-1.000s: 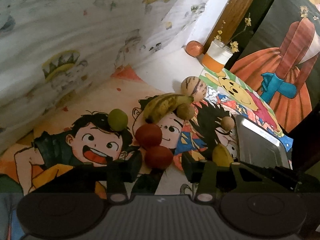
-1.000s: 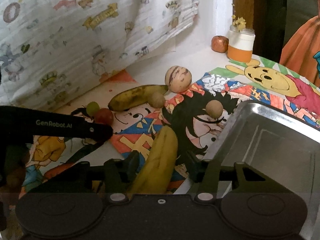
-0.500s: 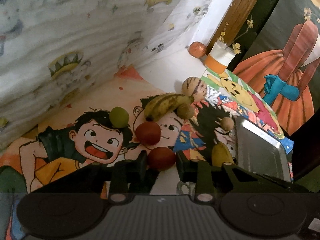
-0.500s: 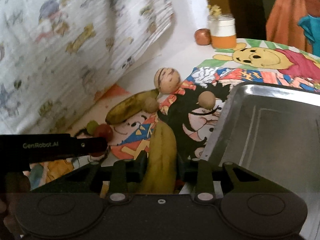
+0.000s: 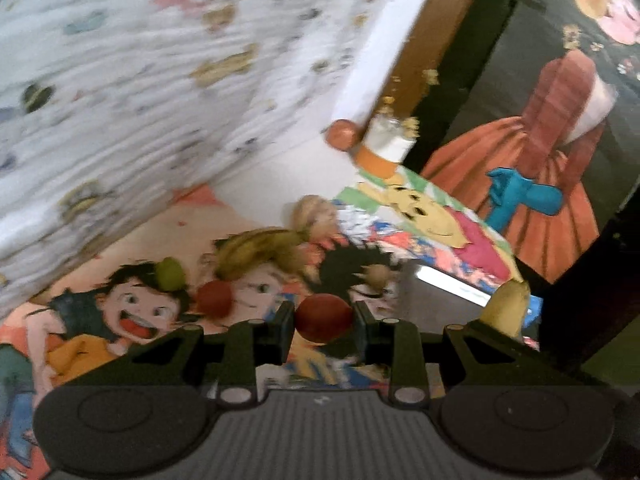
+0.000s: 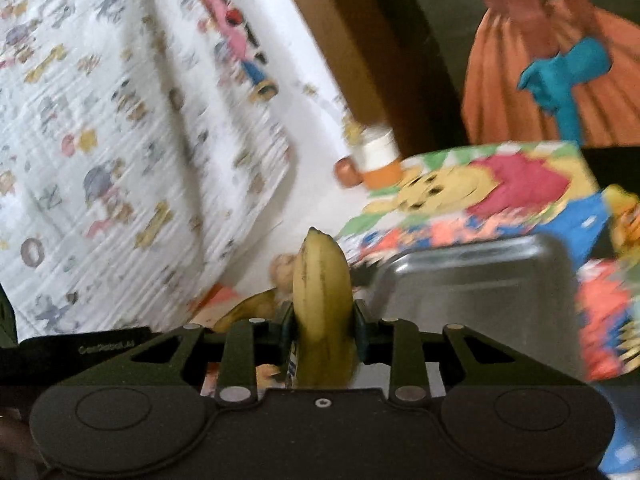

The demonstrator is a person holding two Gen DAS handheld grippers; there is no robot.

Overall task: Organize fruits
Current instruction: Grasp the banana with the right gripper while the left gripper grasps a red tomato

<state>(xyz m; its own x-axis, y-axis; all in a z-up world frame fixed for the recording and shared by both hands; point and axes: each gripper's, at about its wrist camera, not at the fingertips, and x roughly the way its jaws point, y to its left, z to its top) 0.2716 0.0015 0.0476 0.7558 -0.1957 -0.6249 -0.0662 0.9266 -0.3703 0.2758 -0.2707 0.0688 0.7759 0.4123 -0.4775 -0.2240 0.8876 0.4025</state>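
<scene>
Counter's covered in cartoon-print cloth (image 5: 132,312), patterned curtain (image 5: 140,80) behind. Left tongs (image 5: 323,314) are clamped on a red fruit (image 5: 323,312); right tongs (image 6: 323,320) pinch a banana (image 6: 322,304) near the steel tray (image 6: 480,280).

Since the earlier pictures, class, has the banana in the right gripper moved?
Yes. The banana, clamped in the right gripper, has lifted off the mat; its tip now stands above the steel tray's far rim.

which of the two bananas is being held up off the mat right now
The yellow banana clamped between the right gripper fingers, tip up beside the metal tray. The browner, spotted banana lies on the cartoon mat, ungripped.
</scene>
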